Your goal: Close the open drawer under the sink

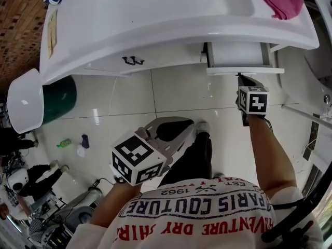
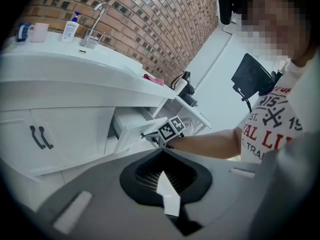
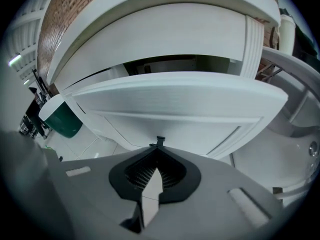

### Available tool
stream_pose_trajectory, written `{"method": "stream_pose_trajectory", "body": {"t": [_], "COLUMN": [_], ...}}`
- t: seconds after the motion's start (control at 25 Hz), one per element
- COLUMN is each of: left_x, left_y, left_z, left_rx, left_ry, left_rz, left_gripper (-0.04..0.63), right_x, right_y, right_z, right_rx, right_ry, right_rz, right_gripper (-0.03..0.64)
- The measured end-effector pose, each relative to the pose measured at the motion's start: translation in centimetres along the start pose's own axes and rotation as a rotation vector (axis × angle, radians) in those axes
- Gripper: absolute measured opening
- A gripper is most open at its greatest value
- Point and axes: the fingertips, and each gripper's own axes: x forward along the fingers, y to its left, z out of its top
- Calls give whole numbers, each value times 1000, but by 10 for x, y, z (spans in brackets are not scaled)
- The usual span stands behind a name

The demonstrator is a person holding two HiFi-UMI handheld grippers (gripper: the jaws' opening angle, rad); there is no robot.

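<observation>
Drawer [image 1: 244,54] is seen pulled out from the white cabinet under the sink [image 1: 155,19], at the right end of the unit, with its white front panel standing clear of the cabinet face. In the head view the right gripper [image 1: 240,77] is held straight out to that front panel, its tips just beside the panel's outer edge. In the right gripper view the drawer front [image 3: 175,104] fills most of the frame, and the right gripper [image 3: 159,142] is shown with its jaws pressed together on nothing, their tips right at the panel. Whether the tips actually touch it cannot be told. The left gripper [image 1: 189,127] is held low and back, near the person's body and well apart from the cabinet. In the left gripper view its jaws [image 2: 161,148] are likewise closed together with nothing between them, and the drawer [image 2: 134,129] is seen beyond with the other gripper at it. A pink cloth [image 1: 280,0] lies on the sink top above the drawer. Two dark handles [image 1: 133,61] are seen on the closed doors to the drawer's left. A green bin [image 1: 58,100] with a white lid [image 1: 23,101] stands on the tiled floor at the unit's left end. A tap [image 2: 95,20], a soap bottle [image 2: 70,28] and a cup [image 2: 39,32] stand on the counter's far end.
</observation>
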Motion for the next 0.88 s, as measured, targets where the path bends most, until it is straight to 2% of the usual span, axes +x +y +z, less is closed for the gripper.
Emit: {"method": "stream_pose_trajectory", "body": {"t": [0.28, 0.56, 0.88], "left_x": [-5, -11, -19], "left_y": [25, 41, 48], "left_z": [8, 12, 8], "left_rx": [-6, -21, -31], "left_ry": [-8, -2, -11], "left_rz": [16, 28, 64], "left_gripper": [-6, -6, -6], "right_x": [23, 40, 45], "right_y": [-12, -16, -18], "right_z": [47, 83, 86], "right_rx": [23, 26, 14], "right_ry": [-35, -26, -10], "right_rz": [-42, -65, -71], "right_gripper": [11, 9, 11]}}
